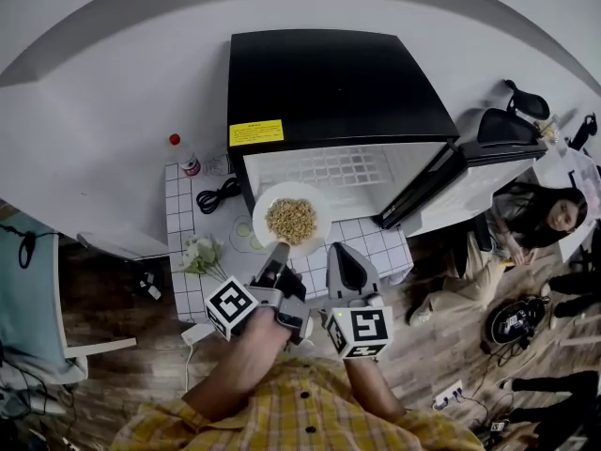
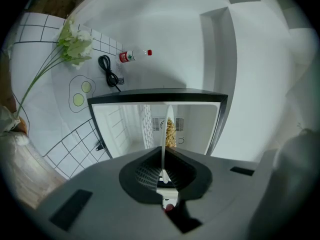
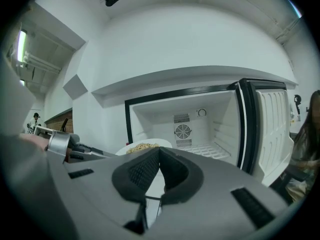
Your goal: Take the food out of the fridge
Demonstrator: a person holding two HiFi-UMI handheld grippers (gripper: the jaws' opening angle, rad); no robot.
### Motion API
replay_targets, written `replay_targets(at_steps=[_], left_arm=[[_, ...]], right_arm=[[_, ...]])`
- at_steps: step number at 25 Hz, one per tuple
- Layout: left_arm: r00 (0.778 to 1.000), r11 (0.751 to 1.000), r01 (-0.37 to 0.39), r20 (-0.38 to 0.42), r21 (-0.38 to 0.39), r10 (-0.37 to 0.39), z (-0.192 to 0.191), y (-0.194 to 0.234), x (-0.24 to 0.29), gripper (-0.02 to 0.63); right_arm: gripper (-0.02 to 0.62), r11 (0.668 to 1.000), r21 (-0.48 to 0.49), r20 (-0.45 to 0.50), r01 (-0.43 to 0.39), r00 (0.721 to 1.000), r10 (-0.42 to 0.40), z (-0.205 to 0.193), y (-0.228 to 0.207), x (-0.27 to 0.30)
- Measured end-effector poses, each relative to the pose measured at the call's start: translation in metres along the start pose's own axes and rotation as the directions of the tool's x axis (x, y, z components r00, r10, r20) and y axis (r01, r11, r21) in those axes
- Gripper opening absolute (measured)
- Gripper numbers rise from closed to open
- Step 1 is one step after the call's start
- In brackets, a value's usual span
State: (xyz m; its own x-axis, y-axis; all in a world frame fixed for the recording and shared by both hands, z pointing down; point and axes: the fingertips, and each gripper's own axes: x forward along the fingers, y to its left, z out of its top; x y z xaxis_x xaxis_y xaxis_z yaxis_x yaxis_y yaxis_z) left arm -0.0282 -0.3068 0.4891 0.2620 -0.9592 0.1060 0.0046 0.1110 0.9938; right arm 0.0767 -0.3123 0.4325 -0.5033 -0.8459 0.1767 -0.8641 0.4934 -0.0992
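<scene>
A white plate [image 1: 267,205] of pale brown food [image 1: 291,220] hangs just in front of the open black fridge [image 1: 329,83], outside its white inside. My left gripper [image 1: 279,250] is shut on the plate's near rim. In the left gripper view the plate [image 2: 164,134] stands edge-on between the jaws [image 2: 163,170], with the food [image 2: 170,132] beyond. My right gripper [image 1: 340,252] is beside it on the right, shut, with nothing in it. In the right gripper view its jaws [image 3: 160,156] meet, and the plate [image 3: 145,145] shows to their left before the fridge's bare shelf [image 3: 210,151].
The fridge door [image 1: 470,172] swings open to the right. On the white tiled mat [image 1: 183,224] lie a flower bunch [image 1: 199,255], a black cable [image 1: 218,195], a red-capped bottle [image 1: 188,163] and an egg-shaped coaster [image 1: 246,236]. A person [image 1: 540,214] sits at right.
</scene>
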Motion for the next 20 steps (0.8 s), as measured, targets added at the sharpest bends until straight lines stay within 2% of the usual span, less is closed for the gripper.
replay_targets(at_steps=[7, 20], left_arm=[[1.0, 1.0, -0.003, -0.006, 0.01, 0.003, -0.005, 0.0, -0.012, 0.017], [1.0, 1.0, -0.005, -0.007, 0.023, 0.005, -0.001, -0.004, -0.018, 0.017]], right_arm=[[0.006, 1.0, -0.027, -0.017, -0.003, 1.0, 0.002, -0.004, 0.004, -0.001], [0.006, 1.0, -0.018, -0.01, 0.015, 1.0, -0.015, -0.006, 0.002, -0.005]])
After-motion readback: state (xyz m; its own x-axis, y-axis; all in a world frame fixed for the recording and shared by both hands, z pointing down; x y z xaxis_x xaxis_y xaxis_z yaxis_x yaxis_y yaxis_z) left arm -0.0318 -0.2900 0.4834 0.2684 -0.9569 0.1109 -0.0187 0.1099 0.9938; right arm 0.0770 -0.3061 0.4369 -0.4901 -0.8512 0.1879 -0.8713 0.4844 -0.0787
